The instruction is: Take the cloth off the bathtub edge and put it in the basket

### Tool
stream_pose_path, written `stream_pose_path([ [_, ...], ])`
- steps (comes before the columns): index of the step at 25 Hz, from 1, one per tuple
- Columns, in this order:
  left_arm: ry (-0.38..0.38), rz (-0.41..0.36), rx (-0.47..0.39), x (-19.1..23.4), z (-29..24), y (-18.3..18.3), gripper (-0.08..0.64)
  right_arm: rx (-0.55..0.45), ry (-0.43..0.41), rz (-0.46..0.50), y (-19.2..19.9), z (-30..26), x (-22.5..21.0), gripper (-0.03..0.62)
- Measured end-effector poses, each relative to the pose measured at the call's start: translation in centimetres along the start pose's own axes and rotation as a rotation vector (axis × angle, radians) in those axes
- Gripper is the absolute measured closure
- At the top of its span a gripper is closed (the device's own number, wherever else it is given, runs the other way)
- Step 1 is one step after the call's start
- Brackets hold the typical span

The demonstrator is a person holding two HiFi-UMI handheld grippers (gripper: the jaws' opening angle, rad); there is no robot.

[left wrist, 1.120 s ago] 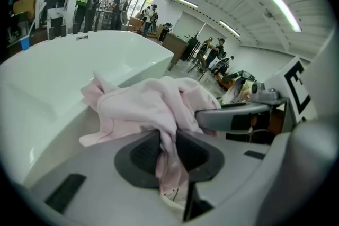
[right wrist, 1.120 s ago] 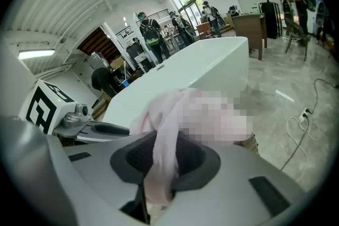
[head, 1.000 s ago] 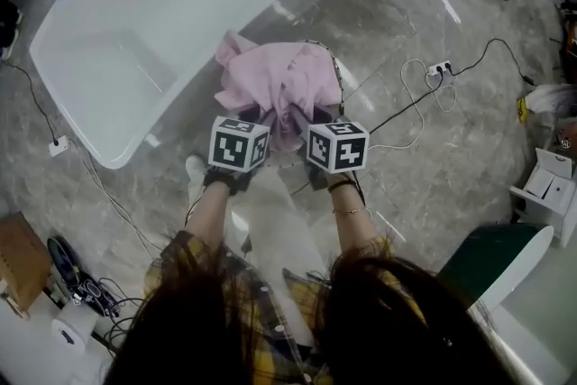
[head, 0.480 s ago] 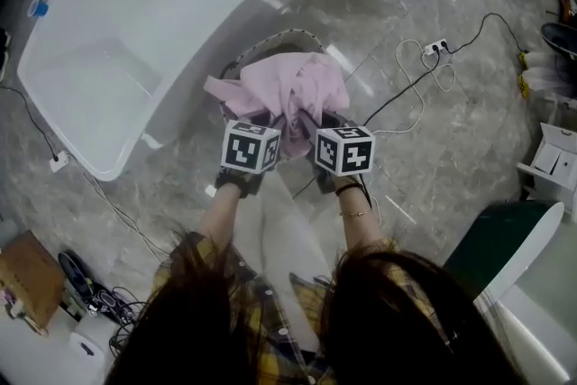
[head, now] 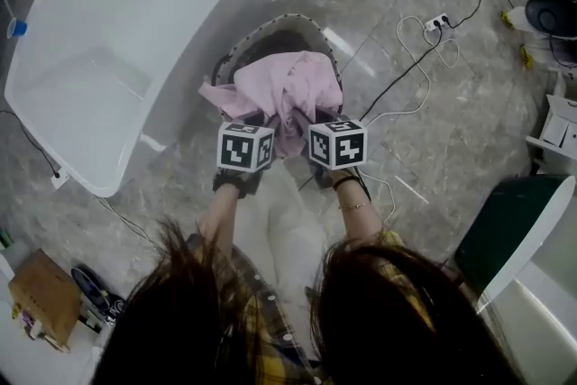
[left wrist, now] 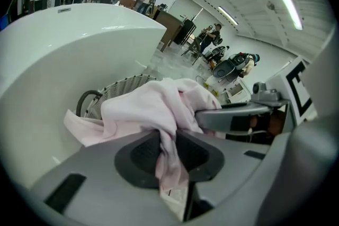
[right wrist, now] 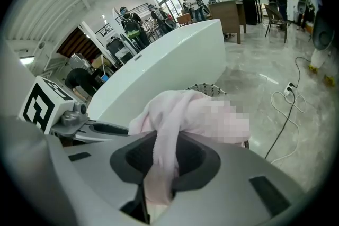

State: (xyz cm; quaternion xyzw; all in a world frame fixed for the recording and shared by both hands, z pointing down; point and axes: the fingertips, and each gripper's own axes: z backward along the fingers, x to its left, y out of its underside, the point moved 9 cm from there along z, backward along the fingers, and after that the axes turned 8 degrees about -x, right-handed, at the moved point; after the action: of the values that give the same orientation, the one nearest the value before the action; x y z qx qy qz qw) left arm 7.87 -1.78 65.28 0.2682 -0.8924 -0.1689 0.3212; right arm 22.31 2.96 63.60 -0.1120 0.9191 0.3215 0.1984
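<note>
Left gripper [head: 260, 120] and right gripper [head: 314, 118] fingers pinch the cloth [head: 290, 84] — released unevenly, it may snag the basket [head: 236, 50] rim ahead.

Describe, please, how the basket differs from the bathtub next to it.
The bathtub is smooth, glossy white; the basket is woven, with a dark inside. The bathtub is far larger than the basket. The bathtub is empty inside, while the pink cloth, gripped by the left tool and right tool, covers part of the basket's mouth. Both are open-topped and stand on the floor.
</note>
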Motion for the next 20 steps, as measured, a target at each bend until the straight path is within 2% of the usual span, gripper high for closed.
stream_pose_path([
  [9, -0.019, -0.015, 0.049, 2.7, -3.4, 1.3, 0.465, 0.025, 0.005, -0.021, 2.0, -4.0, -2.0, 0.492],
  [20, -0.046, 0.007, 0.098, 5.6, -6.6, 2.4, 0.465, 0.064, 0.020, -0.008, 3.8, -8.1, -3.5, 0.492],
])
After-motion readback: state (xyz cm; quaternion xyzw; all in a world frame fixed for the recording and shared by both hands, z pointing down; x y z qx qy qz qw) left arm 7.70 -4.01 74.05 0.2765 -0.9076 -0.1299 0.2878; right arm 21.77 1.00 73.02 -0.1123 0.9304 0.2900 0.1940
